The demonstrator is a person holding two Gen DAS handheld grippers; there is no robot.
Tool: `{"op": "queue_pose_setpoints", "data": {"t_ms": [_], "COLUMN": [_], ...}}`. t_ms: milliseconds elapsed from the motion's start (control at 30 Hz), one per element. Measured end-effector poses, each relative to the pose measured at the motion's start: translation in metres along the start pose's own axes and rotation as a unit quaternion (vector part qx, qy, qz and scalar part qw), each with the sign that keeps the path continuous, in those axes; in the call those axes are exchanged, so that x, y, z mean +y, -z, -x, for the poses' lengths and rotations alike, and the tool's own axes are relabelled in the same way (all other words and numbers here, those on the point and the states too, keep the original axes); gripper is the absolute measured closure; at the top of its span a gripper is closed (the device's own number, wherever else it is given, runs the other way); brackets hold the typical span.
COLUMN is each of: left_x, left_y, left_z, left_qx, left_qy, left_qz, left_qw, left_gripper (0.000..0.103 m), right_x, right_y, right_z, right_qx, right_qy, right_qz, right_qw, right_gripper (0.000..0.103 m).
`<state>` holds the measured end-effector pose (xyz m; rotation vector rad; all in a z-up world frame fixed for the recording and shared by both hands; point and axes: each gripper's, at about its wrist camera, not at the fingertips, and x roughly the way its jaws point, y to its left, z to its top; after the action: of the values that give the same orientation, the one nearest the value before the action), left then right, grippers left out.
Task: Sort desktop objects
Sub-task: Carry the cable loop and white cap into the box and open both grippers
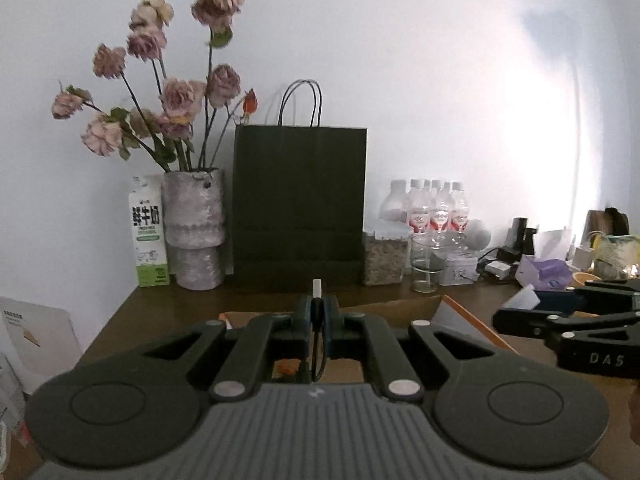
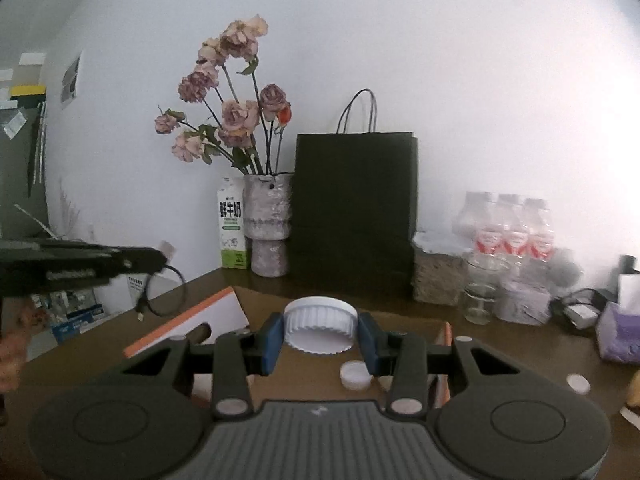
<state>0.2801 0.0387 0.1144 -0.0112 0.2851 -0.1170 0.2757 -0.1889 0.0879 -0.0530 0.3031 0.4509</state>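
1. While the right tongs (image 2: 320, 338) pinch a white ribbed lid (image 2: 320, 326) between their blue pads, a smaller white cap (image 2: 354, 374) lies on the worktop (image 2: 520, 356) just below them.
2. Pressed together, the left tongs (image 1: 317, 314) clamp a thin black cable (image 1: 317, 344) with a white plug end (image 1: 317, 288) sticking up past their tips.
3. Beyond both tongs stand a dark paper bag (image 1: 300, 204), a vase (image 1: 194, 224) of dried roses and a milk carton (image 1: 148, 232).
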Motion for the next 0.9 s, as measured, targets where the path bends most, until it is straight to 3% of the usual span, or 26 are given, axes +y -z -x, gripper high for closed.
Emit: {"op": "queue_pose_setpoints", "data": {"t_ms": [167,367,533,900], "left_x": [0.004,0.013,0.018,0.005], "left_y": [0.001,0.021,0.038,0.046], "left_z": [-0.050,-0.103,-0.122,-0.124], "left_qx": [0.027,0.085,0.125,0.129], "left_qy": [-0.006,-0.018,-0.029,-0.040], "left_qz": [0.011,0.020,0.016,-0.013], "left_qw": [0.9996,0.9960,0.9916,0.9908], "left_gripper": [0.096,0.096,0.096,0.094], "right_x": [-0.001,-0.006,-0.011,-0.022], "right_y": [-0.011,0.001,0.019,0.032], "right_z": [-0.056,-0.116,-0.132,-0.140], "right_qx": [0.023,0.083,0.121,0.148], "right_qy": [-0.010,-0.013,-0.005,0.027], "right_qz": [0.003,-0.008,-0.015,-0.027], "right_qw": [1.000,0.996,0.993,0.988], "right_gripper": [0.064,0.064,0.064,0.064]}}
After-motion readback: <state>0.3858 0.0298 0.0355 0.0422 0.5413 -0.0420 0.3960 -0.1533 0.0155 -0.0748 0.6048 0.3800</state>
